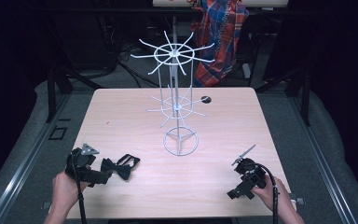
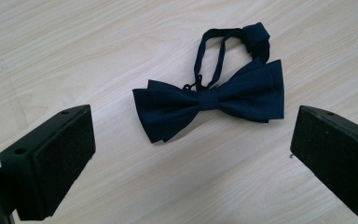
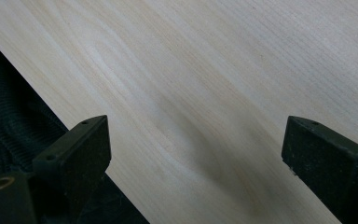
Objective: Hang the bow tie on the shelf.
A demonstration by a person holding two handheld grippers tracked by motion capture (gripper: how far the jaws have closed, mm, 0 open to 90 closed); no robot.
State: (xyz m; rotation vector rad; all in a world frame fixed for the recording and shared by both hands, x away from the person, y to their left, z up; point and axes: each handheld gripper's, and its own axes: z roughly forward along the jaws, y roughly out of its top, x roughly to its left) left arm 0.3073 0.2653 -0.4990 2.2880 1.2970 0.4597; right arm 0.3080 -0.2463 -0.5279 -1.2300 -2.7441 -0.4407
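- A dark navy bow tie (image 2: pixel 209 100) lies flat on the pale wooden table (image 1: pixel 121 116), just ahead of the left gripper (image 2: pixel 193 154), whose two black jaws stand wide apart with nothing between them.
- In the left gripper view the bow sits beyond the fingertips (image 2: pixel 65 140) and roughly centred on the gap, its thin neck strap (image 2: pixel 214 46) looped away on the far side.
- From above, the left gripper (image 1: pixel 103 173) rests low near the table's near-left corner with the bow tie (image 1: pixel 116 168) right at its tips; whether they touch cannot be told from there.
- The right gripper (image 3: pixel 193 154) hovers over bare tabletop, jaws likewise spread wide and empty, well apart from the bow.
- A white wire display stand (image 1: pixel 179 102) with radiating hooks rises beyond both grippers at the table's middle.
- The bow tie looks light, soft and floppy: folded cloth that would likely sag and shift rather than hold shape, though it should not slip much on padded jaws or break.
- The centre knot (image 2: pixel 208 99) appears the firmest, thickest part and the likeliest spot for a secure pinch; the strap is thin and could slide free, yet is probably what must go over a hook.
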